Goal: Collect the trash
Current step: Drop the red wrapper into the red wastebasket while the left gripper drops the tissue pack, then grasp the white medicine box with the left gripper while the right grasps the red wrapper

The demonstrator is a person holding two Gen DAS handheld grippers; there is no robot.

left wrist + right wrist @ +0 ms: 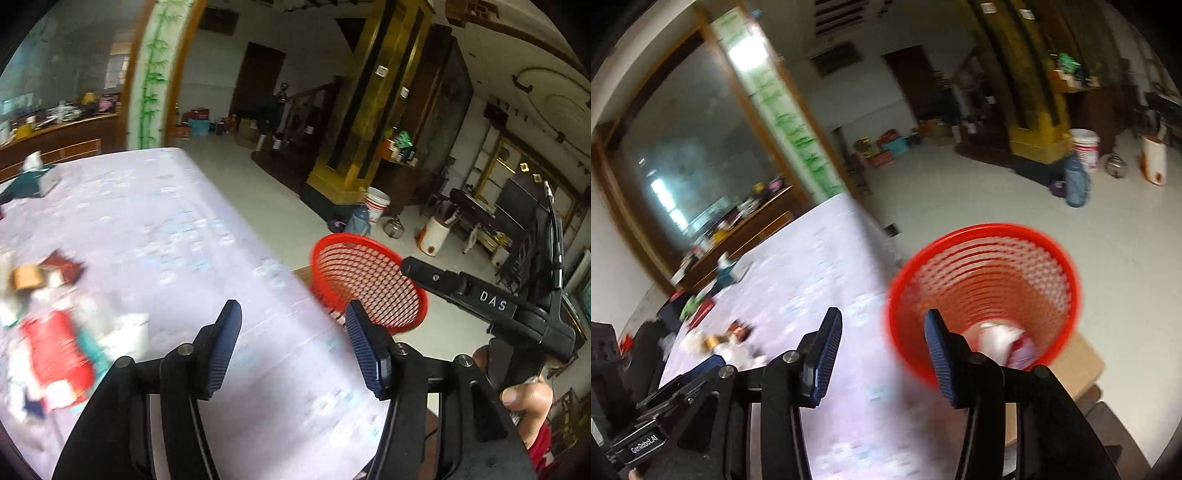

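Lilac cloth: pale patterned cover over the table (177, 229), blurred in both views.
Far left: teal-and-white box (35, 177) with tissue sticking up, near the table's back edge.
Trash pile: red, white and brown wrappers and paper (55, 325) heaped on the cloth at the left; individual pieces too blurred to tell apart. Same heap shows small in the right wrist view (727, 338).
Left gripper: (291, 347) above the cloth, right of the pile; blue ribbed pads spread wide, nothing between them.
Right gripper: (882, 354) over the table's right edge, jaws wide apart, nothing held; its right finger overlaps the basket rim in view. Seen from the left camera as a black body marked DAS, held by a hand (524, 402).
Basket: red mesh bin (986, 291) just beside the table's right edge, standing on a brown cardboard surface (1082, 365).
Inside basket: crumpled white and pinkish trash (1004, 341) at the bottom.
Background: white bucket (1084, 147) on the pale floor, well apart.
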